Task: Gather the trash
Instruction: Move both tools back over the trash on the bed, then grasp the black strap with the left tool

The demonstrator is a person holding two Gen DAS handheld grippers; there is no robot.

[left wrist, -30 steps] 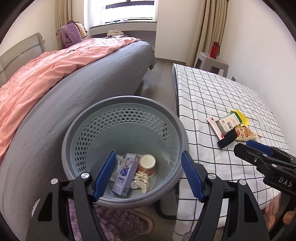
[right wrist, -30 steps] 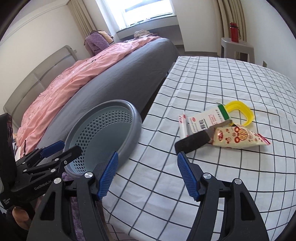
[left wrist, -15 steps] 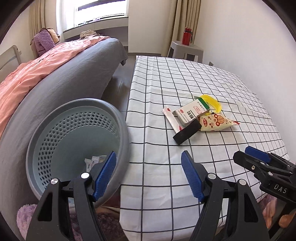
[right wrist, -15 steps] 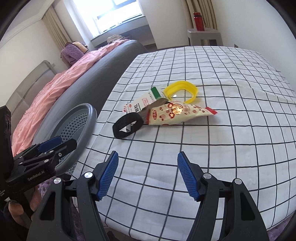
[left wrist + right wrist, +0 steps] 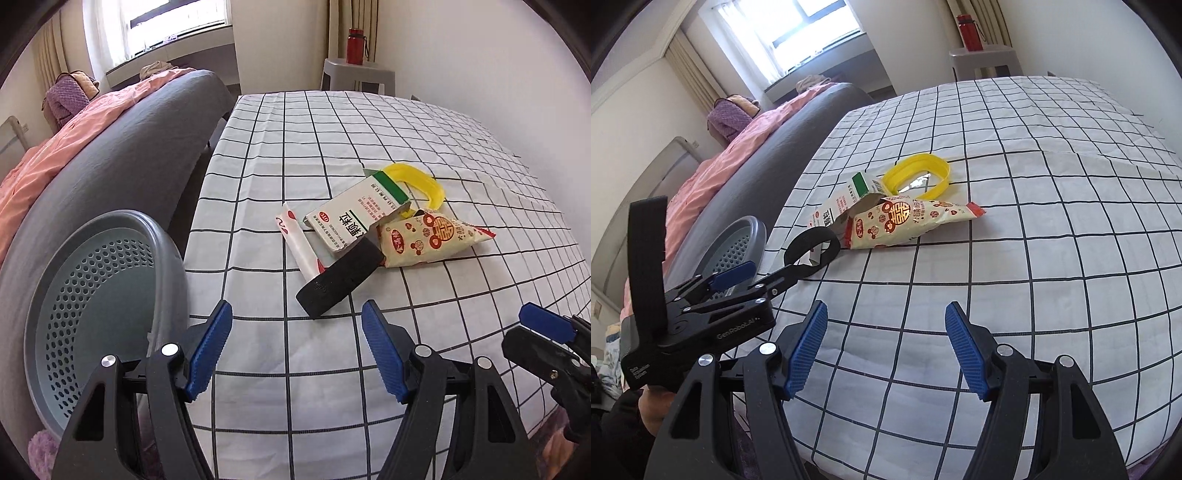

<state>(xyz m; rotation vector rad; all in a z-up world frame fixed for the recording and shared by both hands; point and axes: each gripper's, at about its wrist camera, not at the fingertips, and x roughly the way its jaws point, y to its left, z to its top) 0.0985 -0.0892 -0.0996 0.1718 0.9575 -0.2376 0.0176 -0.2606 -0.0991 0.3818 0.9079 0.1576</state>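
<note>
Right now the left gripper point(image 5: 297, 345) is hanging over the near edge of the checked counter point(image 5: 325, 402), its blue fingers point(image 5: 208, 347) standing released and spread, with nothing but cloth between them. The right gripper point(image 5: 882, 349) is doing the same a little further along, fingers point(image 5: 964, 349) parted and gripping nothing.

The trash is lying just ahead of both pairs of fingers, apart from them, in one small heap on the cloth. Nearest the left fingers a black band point(image 5: 341, 275) is sitting, its end pointing toward the gap between them. Beside it a thin white wrapper with red marks point(image 5: 297, 242) is stretching away. A white box with a green stripe point(image 5: 360, 218) is leaning over the band, and a cream snack packet with red print point(image 5: 430, 240) is resting against the box. Behind them a yellow plastic ring point(image 5: 419, 182) is lying flat.

Off to the left, beside the counter's edge, a grey perforated basket point(image 5: 96, 306) is standing, tucked against a grey bed point(image 5: 129, 155) with a pink cover point(image 5: 70, 136). A red bottle point(image 5: 356, 40) is standing on a stool point(image 5: 356, 74) at the far end.
</note>
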